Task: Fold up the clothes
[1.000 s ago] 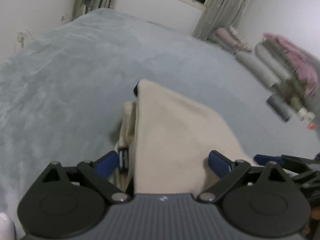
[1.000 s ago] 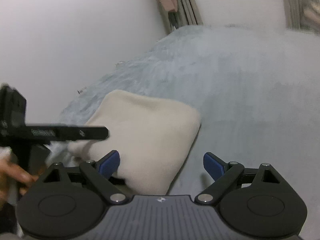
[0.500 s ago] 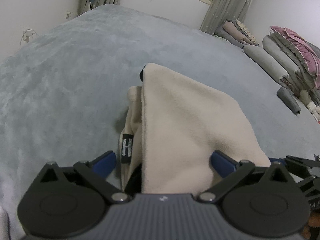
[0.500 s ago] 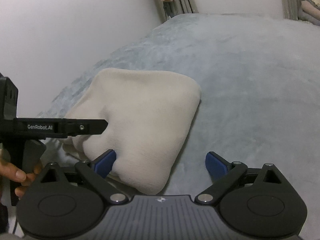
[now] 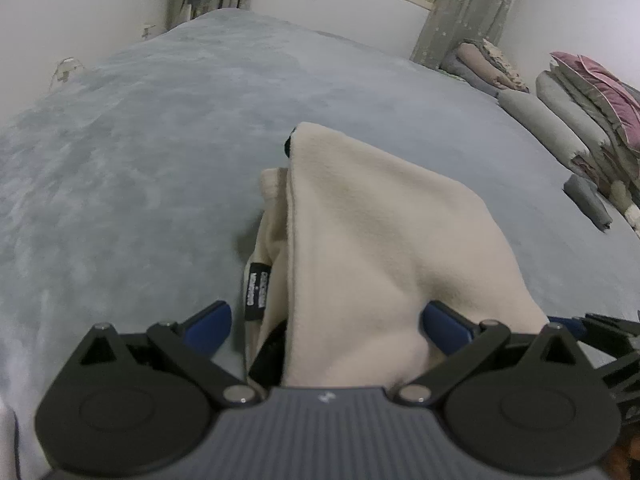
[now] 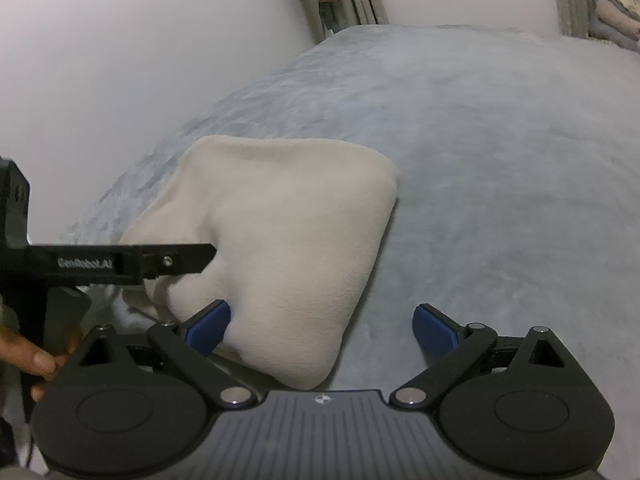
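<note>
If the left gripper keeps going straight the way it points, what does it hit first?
The cream garment: it already lies bunched between the open fingers of the left gripper, so it would likely push into that fabric at once. The grey bedspread lies beyond.

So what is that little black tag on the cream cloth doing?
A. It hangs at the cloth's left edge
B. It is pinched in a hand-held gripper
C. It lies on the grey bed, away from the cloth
A: the left wrist view shows the tag on the cloth, along its left edge.
</note>
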